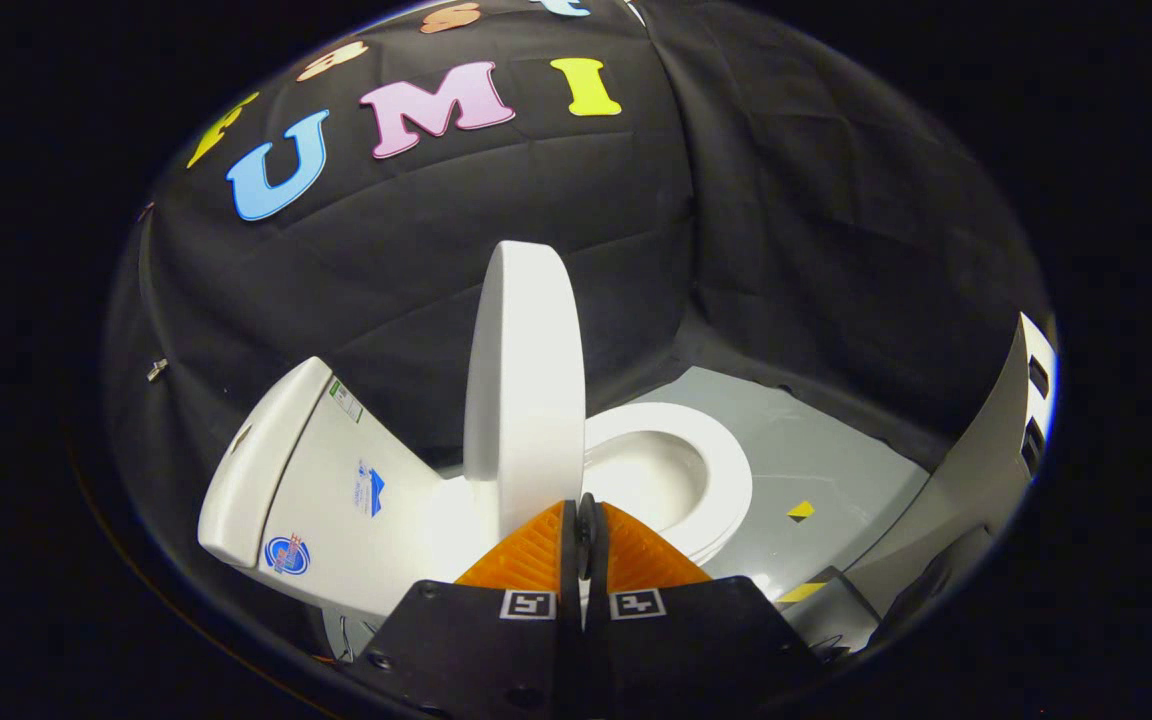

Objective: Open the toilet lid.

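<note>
Claw (584, 520) closed, glossy oval lid (526, 390) upright

— What do you count from up there?
— One toilet (656, 480), with one lid (526, 390) and one tank (316, 480). Two stickers on the tank.
— And yours?
— One claw (586, 515), its two fingers pressed together, nothing between them.

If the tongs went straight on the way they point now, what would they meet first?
Probably the raised white plastic toilet lid, standing on edge just ahead of the shut tongs. Depth is unclear; slightly to one side they could pass over the white oval seat.
</note>
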